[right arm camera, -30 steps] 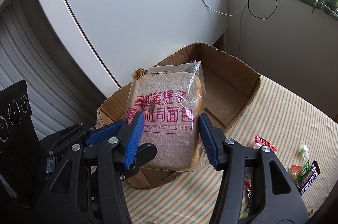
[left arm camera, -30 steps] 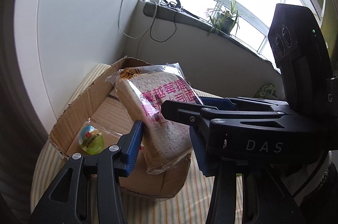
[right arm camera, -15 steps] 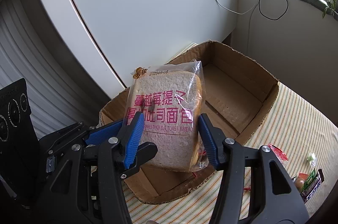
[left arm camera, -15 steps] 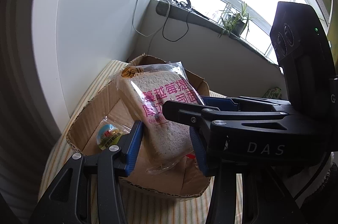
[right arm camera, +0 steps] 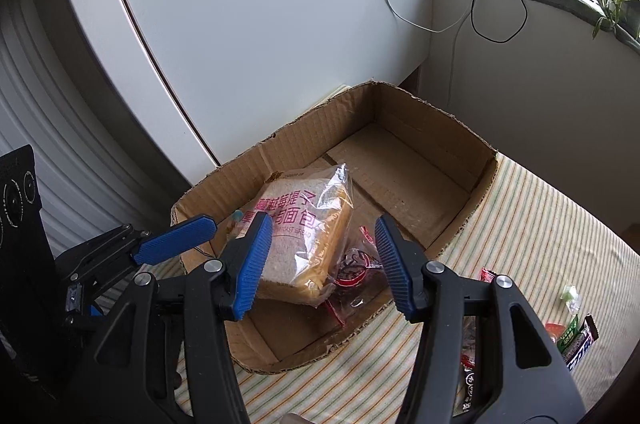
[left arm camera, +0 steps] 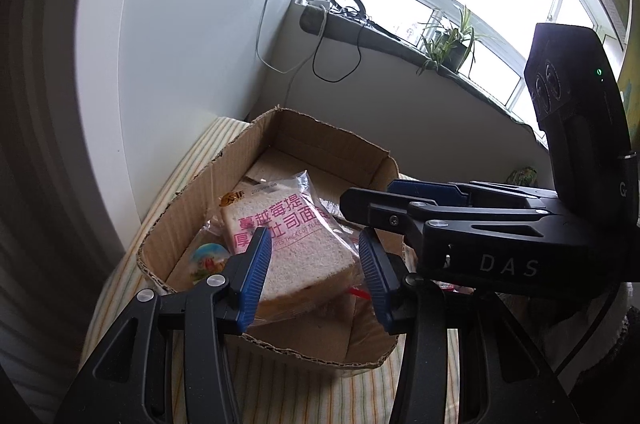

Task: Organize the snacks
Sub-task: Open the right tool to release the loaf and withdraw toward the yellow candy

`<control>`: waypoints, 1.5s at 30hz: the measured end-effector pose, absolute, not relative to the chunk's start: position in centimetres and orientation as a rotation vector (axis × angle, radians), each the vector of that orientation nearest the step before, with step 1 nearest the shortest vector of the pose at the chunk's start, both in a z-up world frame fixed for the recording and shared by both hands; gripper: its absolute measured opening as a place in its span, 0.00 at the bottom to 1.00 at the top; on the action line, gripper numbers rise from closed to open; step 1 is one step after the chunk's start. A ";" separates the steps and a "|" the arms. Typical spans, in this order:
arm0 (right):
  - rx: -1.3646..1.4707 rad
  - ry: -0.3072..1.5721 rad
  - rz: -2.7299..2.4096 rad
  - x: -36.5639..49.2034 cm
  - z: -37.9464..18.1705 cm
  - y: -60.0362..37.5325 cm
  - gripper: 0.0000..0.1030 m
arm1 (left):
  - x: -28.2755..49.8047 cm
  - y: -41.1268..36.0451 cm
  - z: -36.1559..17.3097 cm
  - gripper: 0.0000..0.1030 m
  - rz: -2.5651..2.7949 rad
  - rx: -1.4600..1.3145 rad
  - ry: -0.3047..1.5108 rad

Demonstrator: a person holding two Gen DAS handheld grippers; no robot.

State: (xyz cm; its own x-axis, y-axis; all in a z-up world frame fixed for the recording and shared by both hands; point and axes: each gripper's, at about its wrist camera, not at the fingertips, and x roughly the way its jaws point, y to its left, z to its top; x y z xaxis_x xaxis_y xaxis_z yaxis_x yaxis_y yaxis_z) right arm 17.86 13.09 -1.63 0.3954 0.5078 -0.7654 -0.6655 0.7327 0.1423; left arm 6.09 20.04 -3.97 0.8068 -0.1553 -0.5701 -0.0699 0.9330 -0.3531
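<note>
A bagged slice of thick toast bread (left arm camera: pixel 296 244) with pink lettering lies tilted inside the cardboard box (left arm camera: pixel 280 131), leaning on a clear packet with red print (right arm camera: pixel 356 268). A round colourful snack (left arm camera: pixel 206 262) sits beside it in the box. My left gripper (left arm camera: pixel 316 264) hovers above the bread, jaws apart, with a gap on the right side. My right gripper (right arm camera: pixel 324 256) is also above it and open, its right pad well clear of the bag (right arm camera: pixel 304 228). One of the right gripper's fingers (left arm camera: pixel 424 189) crosses the left wrist view.
The box (right arm camera: pixel 420 111) stands on a striped cloth (right arm camera: pixel 540 224) against a white panel. Several loose snack packets (right arm camera: pixel 576 336) lie on the cloth to the right. A window sill with cables and a potted plant (left arm camera: pixel 448 47) runs behind.
The bread, earlier held upright between both grippers' pads over the box, now lies down inside the box. Both grippers sit farther back from it.
</note>
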 end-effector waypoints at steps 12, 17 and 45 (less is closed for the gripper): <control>-0.138 0.852 0.683 16.8 0.0 6.8 0.66 | 5.1 18.2 -3.2 0.43 -0.063 -0.343 0.637; -0.091 0.833 0.640 16.2 0.6 2.2 0.66 | 4.9 16.8 -3.0 0.43 -0.088 -0.340 0.636; -0.019 0.925 0.251 9.7 -7.5 -20.9 0.74 | 6.9 4.0 -7.7 0.43 -0.333 -0.311 0.836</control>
